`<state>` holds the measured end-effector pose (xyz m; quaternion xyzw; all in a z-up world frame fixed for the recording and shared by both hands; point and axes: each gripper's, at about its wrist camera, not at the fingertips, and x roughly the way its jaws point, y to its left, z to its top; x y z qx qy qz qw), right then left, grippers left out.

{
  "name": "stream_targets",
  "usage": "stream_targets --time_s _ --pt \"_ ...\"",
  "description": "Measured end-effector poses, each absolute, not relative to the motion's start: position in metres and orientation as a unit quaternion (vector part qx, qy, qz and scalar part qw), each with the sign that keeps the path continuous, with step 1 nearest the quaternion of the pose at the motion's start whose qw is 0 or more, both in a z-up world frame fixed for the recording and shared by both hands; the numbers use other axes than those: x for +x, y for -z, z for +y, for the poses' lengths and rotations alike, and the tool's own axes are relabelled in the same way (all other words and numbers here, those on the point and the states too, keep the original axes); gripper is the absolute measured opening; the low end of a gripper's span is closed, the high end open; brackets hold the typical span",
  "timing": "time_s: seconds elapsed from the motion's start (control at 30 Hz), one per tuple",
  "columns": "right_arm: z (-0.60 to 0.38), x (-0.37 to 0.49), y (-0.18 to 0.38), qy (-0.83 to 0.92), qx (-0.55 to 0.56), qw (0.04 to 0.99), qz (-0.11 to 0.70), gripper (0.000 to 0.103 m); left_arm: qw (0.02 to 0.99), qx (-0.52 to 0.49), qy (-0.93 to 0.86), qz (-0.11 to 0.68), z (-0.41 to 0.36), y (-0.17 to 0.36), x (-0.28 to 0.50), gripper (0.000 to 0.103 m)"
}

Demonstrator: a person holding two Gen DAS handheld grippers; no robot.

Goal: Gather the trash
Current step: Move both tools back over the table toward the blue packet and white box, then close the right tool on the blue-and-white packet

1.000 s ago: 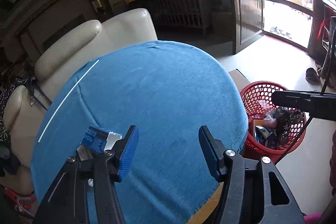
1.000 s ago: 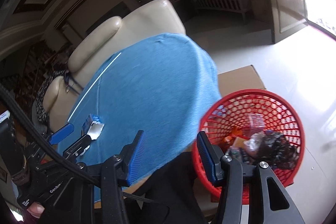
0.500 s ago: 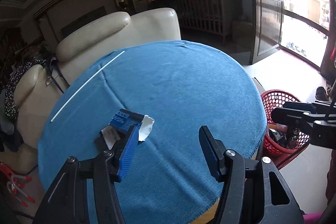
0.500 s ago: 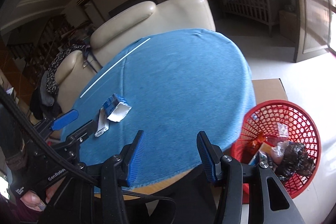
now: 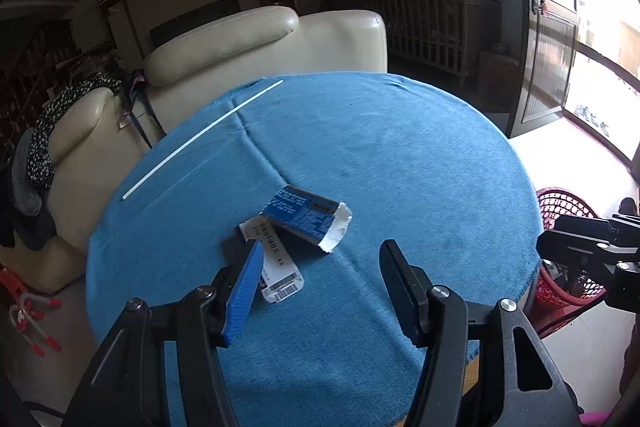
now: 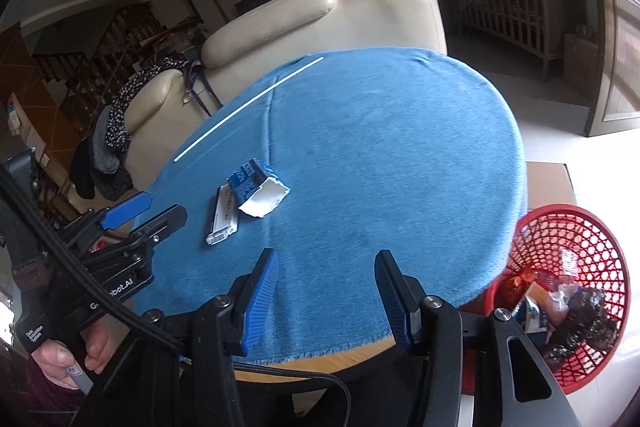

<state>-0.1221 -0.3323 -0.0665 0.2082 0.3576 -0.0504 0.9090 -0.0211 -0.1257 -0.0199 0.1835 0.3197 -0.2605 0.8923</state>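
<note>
A torn blue carton lies on the round table under a blue cloth. A flat white package with a barcode lies beside it. My left gripper is open and empty, just short of them, its left finger over the white package. My right gripper is open and empty above the table's near edge. A red mesh basket holding trash stands on the floor at the table's right.
A thin white strip lies on the cloth's far left. A cream leather sofa stands behind the table, dark clothes draped over its arm. A flat cardboard sheet lies on the floor beside the basket.
Both grippers have swung left, away from the basket and toward the table. The carton and white package moved from the left gripper's left edge to in front of its fingers.
</note>
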Motion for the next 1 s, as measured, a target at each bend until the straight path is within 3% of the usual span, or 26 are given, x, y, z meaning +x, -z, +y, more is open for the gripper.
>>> stream_targets --time_s 0.5,1.0 --pt "-0.324 -0.085 0.07 0.013 0.201 0.909 0.364 0.054 0.9 0.175 0.182 0.356 -0.095 0.038 0.022 0.061" --pt "-0.301 0.021 0.08 -0.052 0.169 0.899 0.401 0.057 0.891 0.125 0.115 0.421 -0.05 0.067 0.072 0.061"
